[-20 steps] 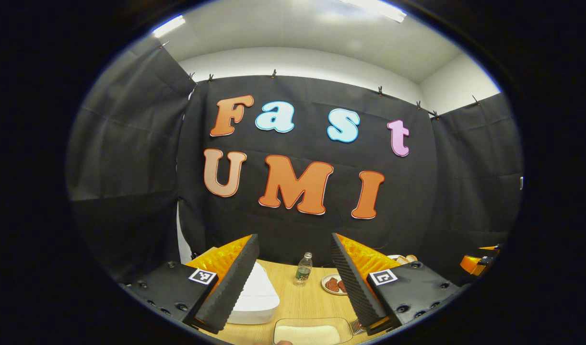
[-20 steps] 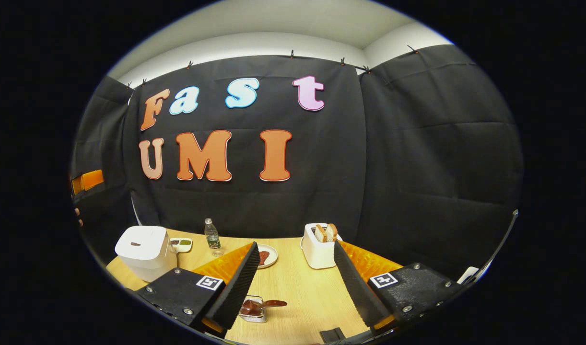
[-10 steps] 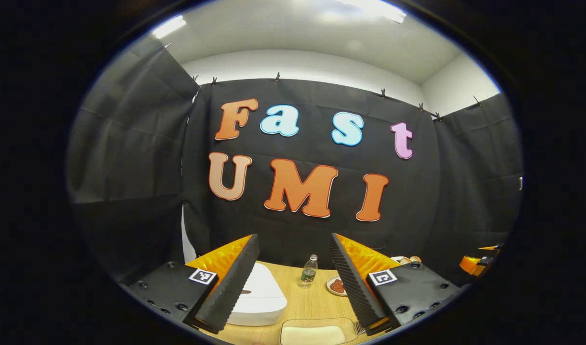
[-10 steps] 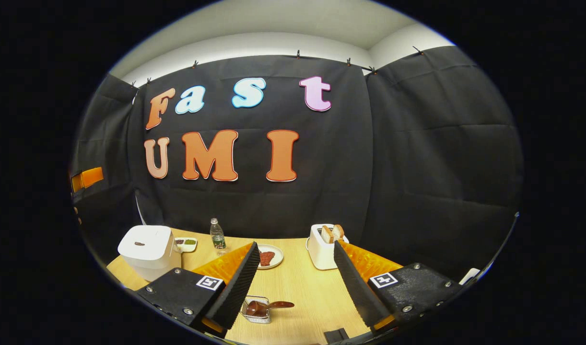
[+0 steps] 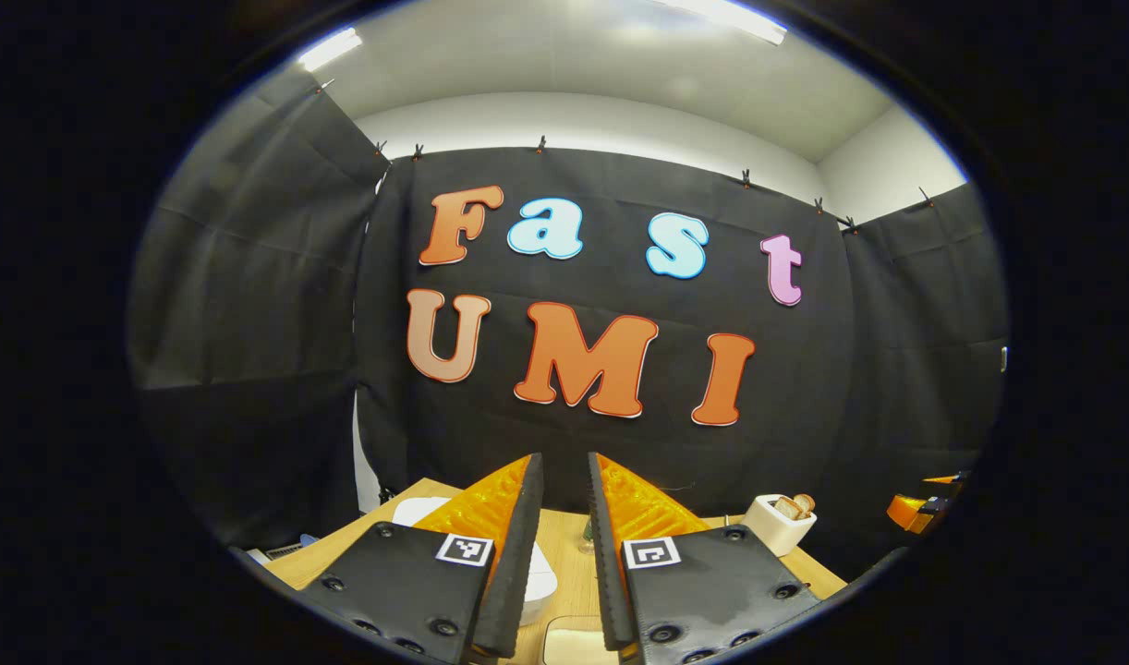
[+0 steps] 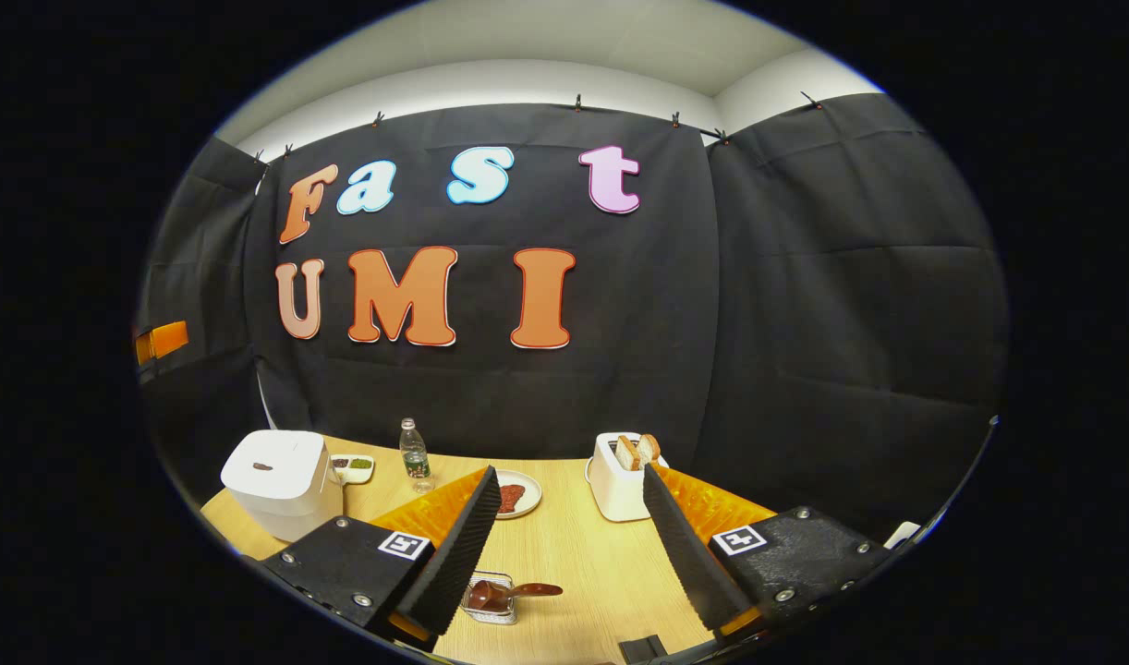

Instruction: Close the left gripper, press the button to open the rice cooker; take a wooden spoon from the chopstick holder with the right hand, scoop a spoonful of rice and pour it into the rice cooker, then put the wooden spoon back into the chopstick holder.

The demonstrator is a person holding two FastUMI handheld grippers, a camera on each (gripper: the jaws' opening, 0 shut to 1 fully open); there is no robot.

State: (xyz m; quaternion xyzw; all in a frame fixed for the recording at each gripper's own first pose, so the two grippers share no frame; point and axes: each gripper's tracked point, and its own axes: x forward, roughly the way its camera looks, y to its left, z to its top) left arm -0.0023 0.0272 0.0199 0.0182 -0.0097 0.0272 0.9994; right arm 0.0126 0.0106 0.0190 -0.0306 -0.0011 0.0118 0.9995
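Wooden desk [image 6: 574,554] carries the lidded white rice cooker [image 6: 280,480] at left, toaster [image 6: 620,476] holding bread slices, and chopstick holder [image 6: 491,598] with the wooden spoon [image 6: 518,589] lying in it. Left gripper [image 5: 564,554] fingers nearly together, empty; right gripper [image 6: 564,545] spread wide, empty.

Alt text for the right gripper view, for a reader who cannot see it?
The right tongs hang open above a wooden table, with a wooden spoon lying in a small holder between them. Farther back stand a closed white rice cooker, a water bottle, a plate and a toaster holding bread.
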